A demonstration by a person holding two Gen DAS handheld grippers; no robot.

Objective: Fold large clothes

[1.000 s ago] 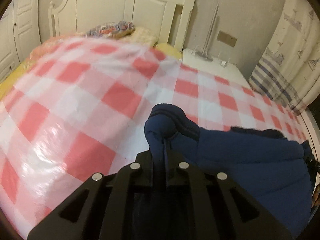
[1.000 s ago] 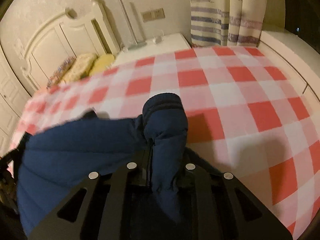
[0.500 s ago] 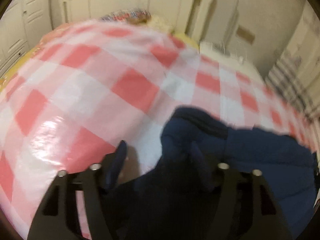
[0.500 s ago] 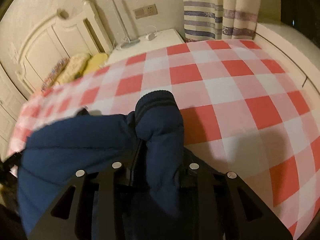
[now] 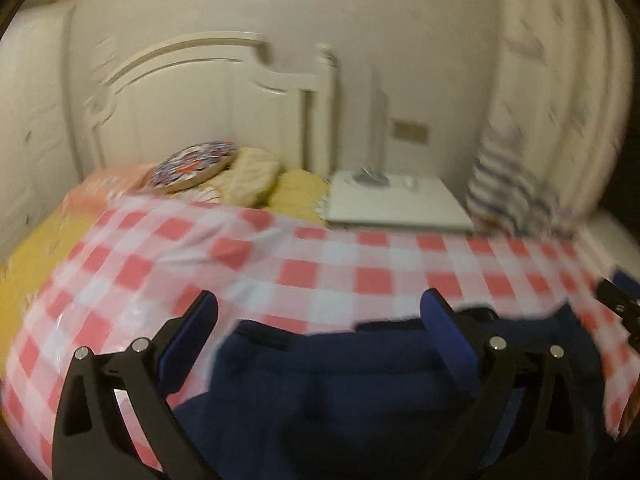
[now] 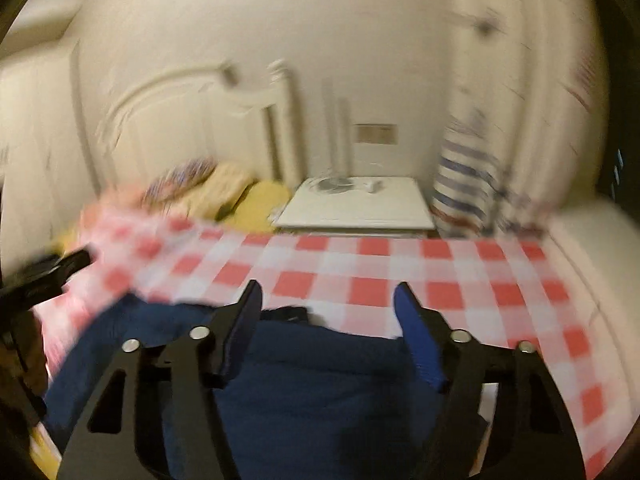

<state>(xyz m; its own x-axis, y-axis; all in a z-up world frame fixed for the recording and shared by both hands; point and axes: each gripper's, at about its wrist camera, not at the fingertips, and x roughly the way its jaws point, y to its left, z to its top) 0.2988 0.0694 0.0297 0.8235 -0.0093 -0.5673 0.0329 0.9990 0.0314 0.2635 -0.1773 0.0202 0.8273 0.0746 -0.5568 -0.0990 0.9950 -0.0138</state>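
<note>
Now I am holding my left gripper (image 5: pixel 320 312) and right gripper (image 6: pixel 328 300) with jaws opening, gripping nothing, above the puffy navy jacket (image 5: pixel 340 392) lying on the glossy red-and-white checked cloth (image 5: pixel 360 256), cushions (image 5: pixel 224 172) and a white nightstand (image 5: pixel 400 204) sitting beyond.

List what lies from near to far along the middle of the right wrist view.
Right gripper, jaws opening with nothing pinched → dark blue padded garment → red-and-white checked bed cover → white bedside table → cream wall with its socket plate.
</note>
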